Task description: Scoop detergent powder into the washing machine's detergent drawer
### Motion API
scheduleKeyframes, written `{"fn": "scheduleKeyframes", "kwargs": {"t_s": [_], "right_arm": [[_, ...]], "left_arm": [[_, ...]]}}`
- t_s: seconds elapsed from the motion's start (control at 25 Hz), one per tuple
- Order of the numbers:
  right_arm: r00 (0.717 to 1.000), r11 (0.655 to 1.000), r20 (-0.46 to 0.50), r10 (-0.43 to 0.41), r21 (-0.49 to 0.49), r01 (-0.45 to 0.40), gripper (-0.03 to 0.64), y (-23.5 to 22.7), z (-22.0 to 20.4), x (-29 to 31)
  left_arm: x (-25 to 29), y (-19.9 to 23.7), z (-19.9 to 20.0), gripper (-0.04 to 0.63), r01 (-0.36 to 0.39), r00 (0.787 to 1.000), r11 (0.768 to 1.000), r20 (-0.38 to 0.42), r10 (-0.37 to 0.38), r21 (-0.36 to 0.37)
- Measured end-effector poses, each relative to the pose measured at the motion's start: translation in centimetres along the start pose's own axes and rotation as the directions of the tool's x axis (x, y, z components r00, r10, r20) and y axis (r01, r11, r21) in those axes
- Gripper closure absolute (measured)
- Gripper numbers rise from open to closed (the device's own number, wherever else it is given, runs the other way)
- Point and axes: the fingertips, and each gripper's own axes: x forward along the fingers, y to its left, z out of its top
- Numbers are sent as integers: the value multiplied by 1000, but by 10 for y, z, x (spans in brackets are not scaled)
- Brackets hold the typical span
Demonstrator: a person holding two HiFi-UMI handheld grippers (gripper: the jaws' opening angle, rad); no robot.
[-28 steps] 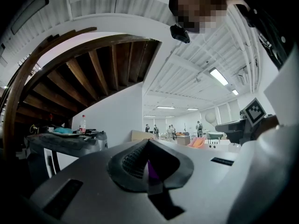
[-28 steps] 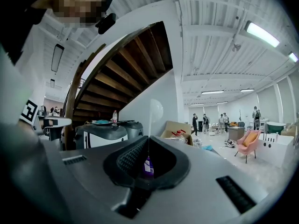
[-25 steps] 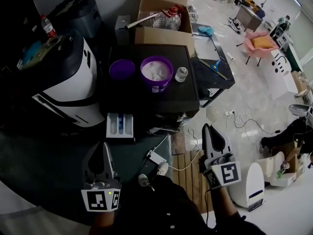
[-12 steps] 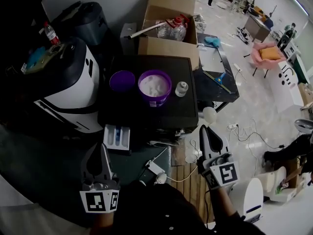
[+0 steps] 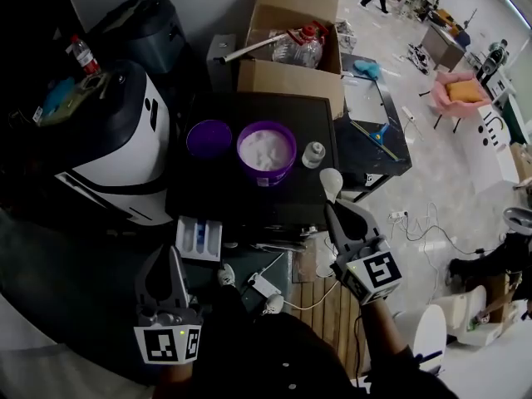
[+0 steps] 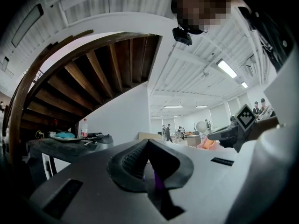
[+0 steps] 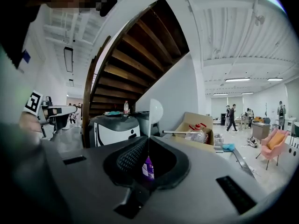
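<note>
Atop the black washing machine (image 5: pixel 249 191) sits 1 purple powder tub (image 5: pixel 265 175); right gripper (image 5: pixel 331 208) pinches a white scoop (image 5: pixel 331 181), left gripper (image 5: pixel 171 256) is pressed together.

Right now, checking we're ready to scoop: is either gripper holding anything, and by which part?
The right gripper clamps the white scoop by its handle; the left gripper, jaws together, holds nothing.

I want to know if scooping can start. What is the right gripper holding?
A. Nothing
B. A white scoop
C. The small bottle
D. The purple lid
B: in the right gripper view the right gripper is shut on the thin handle of the scoop, whose white bowl stands out past the jaws.
</note>
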Motion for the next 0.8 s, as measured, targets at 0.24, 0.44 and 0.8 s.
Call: {"fn": "scheduleKeyframes", "kwargs": {"t_s": [0.24,0.44,0.8], "right_arm": [[989,999,-140,39,-14,-41,584,-4,0,54],[961,994,-257,101,-7,-106,583,-9,-13,100],[882,984,-442,163,11,-176,583,-21,-46,153]], "left_arm": [[26,20,-5,580,35,999,999,-3,-35,-12],[44,38,-19,580,46,999,998,-24,-46,-31],[70,45,-49,580,87,992,995,-92,-92,-53]]}}
